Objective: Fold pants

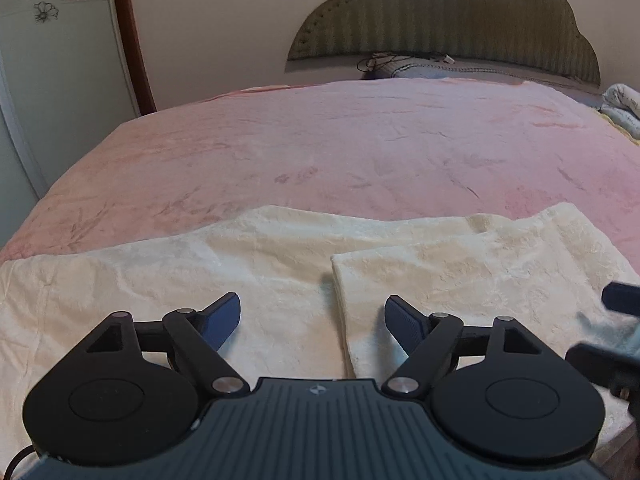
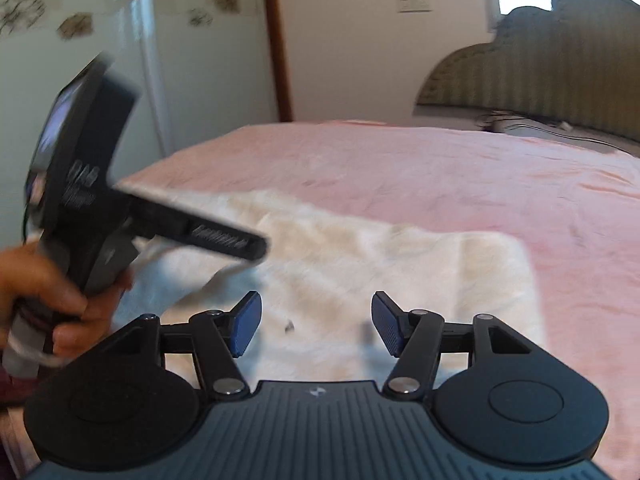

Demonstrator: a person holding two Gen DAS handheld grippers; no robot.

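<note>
- The cream-white pants (image 1: 280,264) lie flat across the near edge of a bed covered by a pink blanket (image 1: 320,140). One part is already folded over: a doubled flap (image 1: 460,280) sits on top on the right side of my left camera's view, its straight edge running toward me.
- My left gripper (image 1: 312,320) hovers just above the cloth with its blue pads spread wide. Nothing is between them; it holds nothing.
- My right gripper (image 2: 316,322) is also parted, less widely, and empty, over the pants' right portion. Its picture is blurred, so I cannot tell whether the tips brush the fabric.
- In the right camera, the left gripper appears from the side, with my left hand (image 2: 44,292) wrapped around its handle.
- Risk: the two tools are close together. If I reach for the same edge with both, I judge they could knock and drag the flap askew.
- Risk: the plush cloth looks thick and slippery. A pinch that catches only the top layer would likely peel the fold open.
- Risk: the pants sit near the bed's front edge, so a pull toward me could slide them off.
- Farther out, a padded headboard (image 1: 448,12) and a bundle of cables (image 1: 384,62) lie well apart from the work.
</note>
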